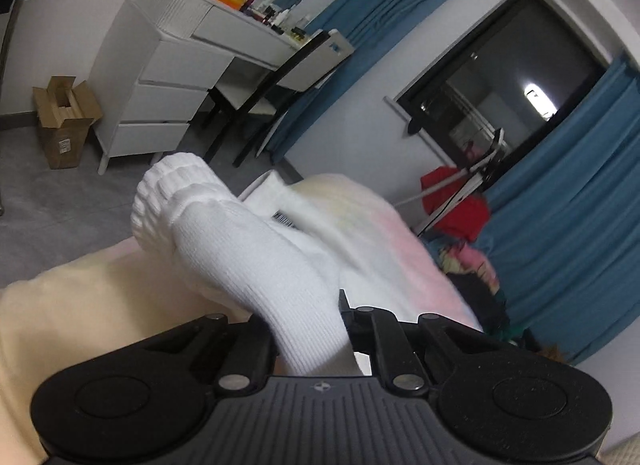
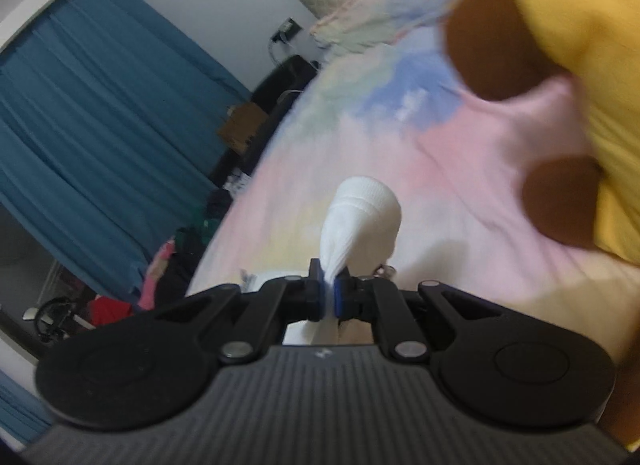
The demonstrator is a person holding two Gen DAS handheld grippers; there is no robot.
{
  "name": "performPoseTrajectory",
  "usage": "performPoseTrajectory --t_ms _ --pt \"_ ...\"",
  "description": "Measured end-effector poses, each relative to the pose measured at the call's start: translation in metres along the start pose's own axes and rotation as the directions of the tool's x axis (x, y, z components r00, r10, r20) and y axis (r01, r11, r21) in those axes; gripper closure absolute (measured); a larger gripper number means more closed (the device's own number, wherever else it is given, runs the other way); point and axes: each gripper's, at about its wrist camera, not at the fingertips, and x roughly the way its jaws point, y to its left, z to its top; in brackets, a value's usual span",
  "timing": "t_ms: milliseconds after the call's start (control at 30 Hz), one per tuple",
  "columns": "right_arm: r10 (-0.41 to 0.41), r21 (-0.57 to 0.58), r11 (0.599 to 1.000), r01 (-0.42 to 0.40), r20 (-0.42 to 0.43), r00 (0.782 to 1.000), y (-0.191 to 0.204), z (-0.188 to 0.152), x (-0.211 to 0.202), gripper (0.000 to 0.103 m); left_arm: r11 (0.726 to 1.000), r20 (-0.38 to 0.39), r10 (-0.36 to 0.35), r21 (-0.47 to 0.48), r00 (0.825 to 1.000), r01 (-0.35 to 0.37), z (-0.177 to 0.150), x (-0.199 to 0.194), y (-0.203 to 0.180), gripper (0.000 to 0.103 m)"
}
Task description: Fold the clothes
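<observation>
Clamped between left gripper (image 1: 310, 329) fingers: white sock (image 1: 240, 241), ribbed cuff raised over pastel bedspread (image 1: 400, 233). Pinched tight in right gripper (image 2: 329, 293) too, toe end bunched above the bed. Close on the right, blurred yellow garment (image 2: 592, 65). Beyond: white dresser (image 1: 160, 77), blue curtains (image 1: 560, 225), clothes heap (image 1: 460, 225).

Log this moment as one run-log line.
left tool: shut on white ribbed sock | right tool: shut on white sock end | over pastel bedspread
</observation>
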Motion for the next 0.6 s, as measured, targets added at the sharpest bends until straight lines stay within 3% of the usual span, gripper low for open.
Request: performPoseTrajectory --t_ms 67,133,233,300,467,600 --pt "0.018 -0.009 1.0 -0.017 0.012 1.0 0.016 0.004 0.013 0.095 0.998 0.013 -0.026 -0.06 1.0 0.027 0.01 0.02 -0.002 0.093" --pt "0.035 -0.019 0.999 -0.035 0.023 0.999 0.032 0.008 0.026 0.095 0.997 0.011 -0.009 -0.076 1.0 0.009 0.024 0.051 -0.011 0.093" --pt "0.06 -0.035 0.998 -0.058 0.038 0.997 0.057 0.014 0.05 0.095 0.998 0.014 0.034 -0.055 0.999 -0.033 0.044 0.108 -0.029 0.092" --pt "0.059 -0.064 0.996 -0.057 0.03 0.998 0.082 0.008 0.092 0.095 0.997 0.003 0.071 -0.043 0.997 -0.071 0.051 0.15 -0.043 0.092" --pt "-0.025 -0.078 0.997 0.021 -0.057 0.998 0.115 -0.017 0.202 0.095 0.979 -0.071 0.202 -0.009 0.977 -0.203 0.059 0.262 -0.062 0.092" --pt "-0.105 -0.111 0.989 0.092 -0.11 0.988 0.112 -0.043 0.258 0.095 0.973 -0.09 0.228 0.049 0.97 -0.224 0.055 0.323 -0.069 0.092"
